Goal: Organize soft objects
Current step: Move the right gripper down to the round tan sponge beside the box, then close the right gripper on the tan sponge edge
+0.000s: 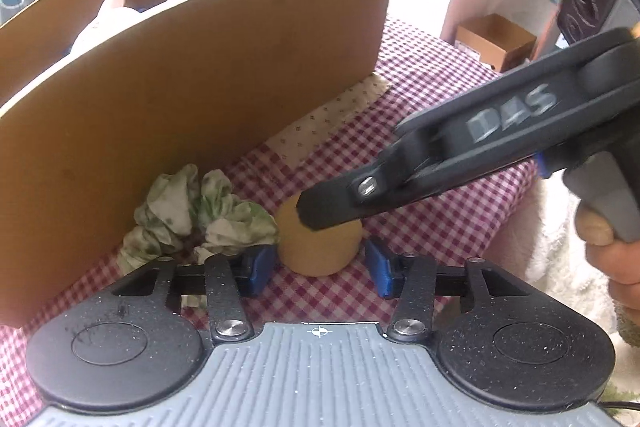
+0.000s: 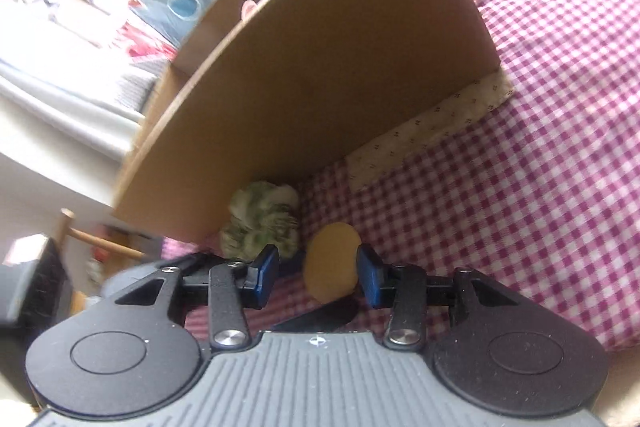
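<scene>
Hovering low over the pink-and-white checked cloth (image 1: 432, 227), my left tongs (image 1: 318, 267) stand apart, the blue pads (image 1: 256, 263) either side of a tan, rounded soft foam lump (image 1: 320, 247) at the lower centre of the left view, touching neither. My right tongs (image 2: 318, 275) are also apart; in the right view the same tan lump (image 2: 332, 267) sits between the pads, just beside the right-hand one (image 2: 370, 279). In the left view the right tool's black fingers (image 1: 324, 205) cross in front of the lump's top. A crumpled green-and-white cloth (image 1: 196, 215) lies just left of the lump, against the tall brown cardboard box (image 1: 200, 99) filling the upper left. A pale plush shape (image 1: 108, 15) peeks over the box's rim.
</scene>
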Demonstrator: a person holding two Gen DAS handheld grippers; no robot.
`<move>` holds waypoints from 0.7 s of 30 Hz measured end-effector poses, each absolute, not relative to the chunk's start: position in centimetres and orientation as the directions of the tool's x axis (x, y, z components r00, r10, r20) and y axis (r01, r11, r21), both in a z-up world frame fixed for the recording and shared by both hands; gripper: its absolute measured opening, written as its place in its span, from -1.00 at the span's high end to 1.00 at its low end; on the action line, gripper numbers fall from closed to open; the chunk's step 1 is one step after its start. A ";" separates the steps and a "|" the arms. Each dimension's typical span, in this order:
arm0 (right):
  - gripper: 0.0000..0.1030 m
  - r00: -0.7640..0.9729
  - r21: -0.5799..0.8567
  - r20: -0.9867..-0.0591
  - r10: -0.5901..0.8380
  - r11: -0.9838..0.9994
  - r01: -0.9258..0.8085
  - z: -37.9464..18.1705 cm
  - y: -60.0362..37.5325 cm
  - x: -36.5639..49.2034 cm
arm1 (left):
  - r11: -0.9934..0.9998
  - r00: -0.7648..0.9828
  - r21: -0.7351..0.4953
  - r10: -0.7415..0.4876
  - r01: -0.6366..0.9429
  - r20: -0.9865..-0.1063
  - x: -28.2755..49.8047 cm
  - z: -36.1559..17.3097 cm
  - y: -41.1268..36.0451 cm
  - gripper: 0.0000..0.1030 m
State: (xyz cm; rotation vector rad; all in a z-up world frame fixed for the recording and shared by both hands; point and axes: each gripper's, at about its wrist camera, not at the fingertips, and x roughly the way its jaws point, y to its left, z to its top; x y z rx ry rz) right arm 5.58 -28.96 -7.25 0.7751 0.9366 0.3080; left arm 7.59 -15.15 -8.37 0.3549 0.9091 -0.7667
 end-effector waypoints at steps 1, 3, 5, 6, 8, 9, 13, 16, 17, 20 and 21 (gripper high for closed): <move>0.11 0.583 0.742 -0.576 0.573 0.666 0.078 -7.4 -29.4 5.5 | 0.693 0.384 -0.035 -0.440 0.720 -0.811 7.7 -8.4 -15.1 0.13; 0.11 0.594 0.789 -0.526 0.609 0.610 0.072 -7.8 -30.0 5.4 | 0.703 0.380 -0.055 -0.446 0.709 -0.810 8.1 -8.4 -14.8 0.14; 0.11 0.597 0.828 -0.480 0.643 0.556 0.068 -8.3 -30.4 5.4 | 0.714 0.371 -0.084 -0.456 0.695 -0.809 8.4 -8.3 -14.5 0.16; 0.11 0.598 0.847 -0.459 0.657 0.527 0.070 -8.6 -30.6 5.4 | 0.717 0.368 -0.095 -0.461 0.690 -0.807 8.5 -8.3 -14.3 0.17; 0.11 0.604 0.852 -0.457 0.653 0.515 0.089 -8.7 -30.9 5.4 | 0.723 0.360 -0.118 -0.471 0.681 -0.805 8.8 -8.2 -14.0 0.17; 0.11 0.611 0.839 -0.476 0.633 0.535 0.100 -8.6 -30.9 5.4 | 0.724 0.357 -0.127 -0.475 0.678 -0.805 8.9 -8.2 -13.9 0.17; 0.13 0.639 0.799 -0.523 0.564 0.585 0.138 -8.2 -31.5 5.3 | 0.730 0.337 -0.174 -0.496 0.661 -0.800 9.4 -8.2 -13.2 0.18; 0.13 0.623 0.753 -0.580 0.525 0.637 0.164 -7.9 -31.9 5.6 | 0.733 0.324 -0.214 -0.517 0.646 -0.793 9.8 -8.3 -12.8 0.19; 0.13 0.609 0.739 -0.600 0.519 0.650 0.174 -7.9 -31.8 5.8 | 0.733 0.319 -0.227 -0.524 0.641 -0.790 9.9 -8.3 -12.6 0.19; 0.16 0.579 0.739 -0.616 0.535 0.647 0.188 -8.4 -31.3 6.0 | 0.733 0.302 -0.273 -0.548 0.623 -0.780 10.4 -8.4 -12.0 0.20; 0.17 0.576 0.745 -0.611 0.543 0.640 0.188 -8.5 -31.2 6.0 | 0.732 0.297 -0.287 -0.555 0.618 -0.777 10.6 -8.4 -11.8 0.20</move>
